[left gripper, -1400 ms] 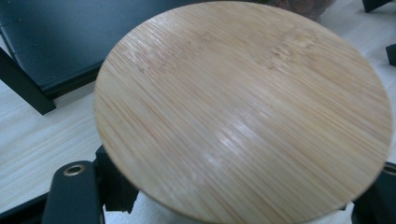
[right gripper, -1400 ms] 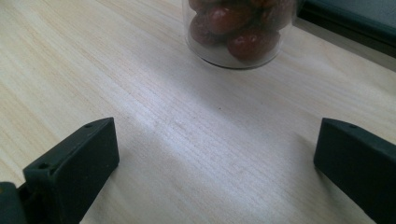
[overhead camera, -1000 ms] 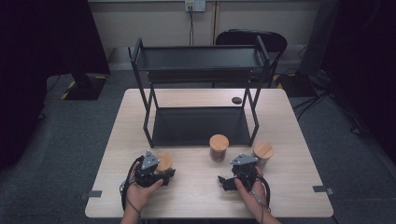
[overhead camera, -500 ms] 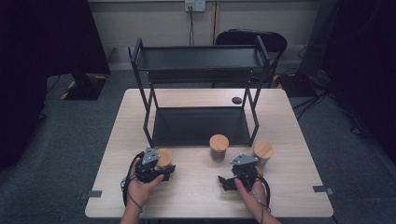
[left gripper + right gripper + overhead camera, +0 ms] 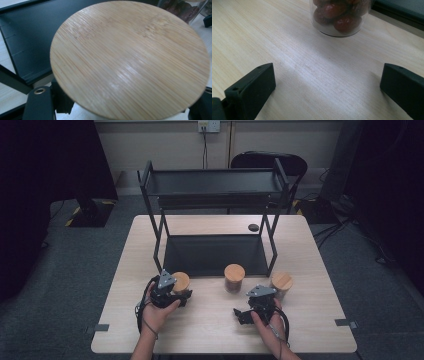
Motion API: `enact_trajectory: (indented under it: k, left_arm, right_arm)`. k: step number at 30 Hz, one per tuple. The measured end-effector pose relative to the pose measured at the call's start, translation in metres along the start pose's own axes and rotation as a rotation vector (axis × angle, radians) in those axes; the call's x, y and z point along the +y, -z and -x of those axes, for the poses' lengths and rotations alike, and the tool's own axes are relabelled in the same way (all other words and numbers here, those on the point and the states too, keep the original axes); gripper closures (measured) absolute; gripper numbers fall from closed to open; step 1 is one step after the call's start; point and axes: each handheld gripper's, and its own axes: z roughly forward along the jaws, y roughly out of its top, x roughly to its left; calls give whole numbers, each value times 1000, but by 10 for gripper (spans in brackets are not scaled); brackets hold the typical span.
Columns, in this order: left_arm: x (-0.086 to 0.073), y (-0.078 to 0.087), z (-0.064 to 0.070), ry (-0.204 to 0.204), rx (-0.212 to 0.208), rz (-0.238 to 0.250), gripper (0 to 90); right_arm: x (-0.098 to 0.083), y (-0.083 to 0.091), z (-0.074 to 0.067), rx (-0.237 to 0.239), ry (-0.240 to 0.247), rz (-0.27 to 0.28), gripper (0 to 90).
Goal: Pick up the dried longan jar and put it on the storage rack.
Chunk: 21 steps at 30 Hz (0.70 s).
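Left jar (image 5: 180, 282) shifted rackward; three jars total.

The high view looks forward and down from above the near edge of the desk (image 5: 210, 330), taking in the whole top and the black rack (image 5: 215, 215) at its far side. The left gripper view sits very close over a bamboo lid (image 5: 130, 60), also seen from above (image 5: 180, 281). The right gripper view looks low along the desk (image 5: 287, 37) toward a glass jar (image 5: 339, 17).
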Motion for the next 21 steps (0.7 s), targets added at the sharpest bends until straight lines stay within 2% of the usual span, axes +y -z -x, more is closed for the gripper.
enact_trajectory:
  k: [12,21]
  left_arm:
    - [10,-7,-3,-3,-10,-6,261]
    - [21,-9,-1,-19,-15,-4,261]
  right_arm:
    - [0,0,0,0,0,0,0]
    - [0,0,0,0,0,0,0]
